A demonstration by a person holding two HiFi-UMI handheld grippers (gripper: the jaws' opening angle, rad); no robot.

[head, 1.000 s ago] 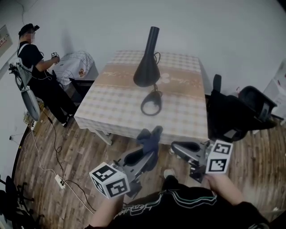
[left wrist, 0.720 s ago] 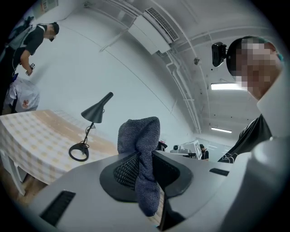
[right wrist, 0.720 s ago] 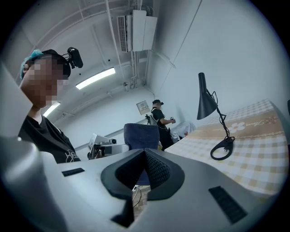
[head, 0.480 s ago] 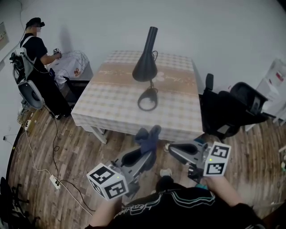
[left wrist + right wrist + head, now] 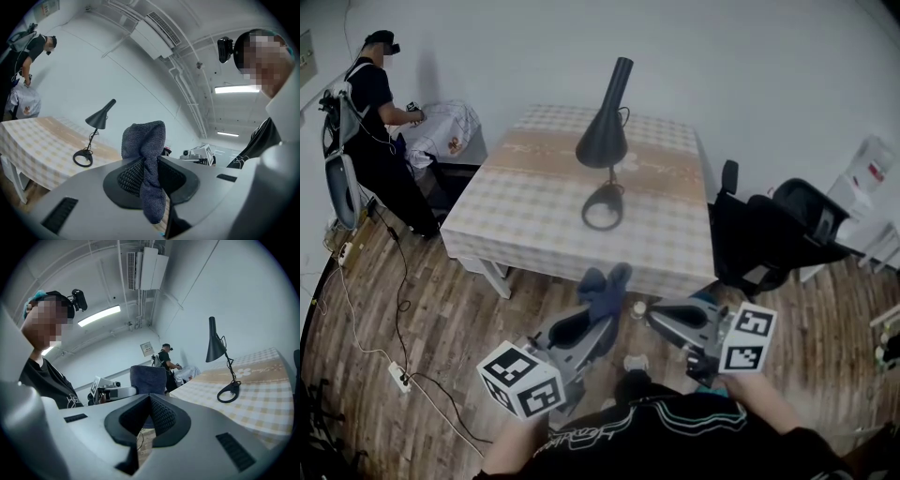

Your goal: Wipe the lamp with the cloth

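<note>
A black desk lamp (image 5: 602, 141) with a cone shade and a ring base (image 5: 602, 208) stands on the checked table (image 5: 525, 225). Short of the table's near edge, my left gripper (image 5: 602, 305) is shut on a dark blue cloth (image 5: 606, 286), which sticks up out of the jaws. In the left gripper view the cloth (image 5: 145, 154) hangs folded between the pads, and the lamp (image 5: 97, 120) is far off to the left. My right gripper (image 5: 656, 314) is beside it, shut and holding nothing. The right gripper view shows the lamp (image 5: 215, 347) at right and the cloth (image 5: 149, 379) beyond the closed jaws.
A black office chair (image 5: 773, 239) stands at the table's right side. Another person (image 5: 370, 108) stands at the far left by a white bundle (image 5: 441, 129). Cables and a power strip (image 5: 398, 375) lie on the wooden floor at left.
The head view has shifted a little, so the table and lamp sit slightly left of before. Both grippers keep their pose, and the cloth stays clamped in the left one.
</note>
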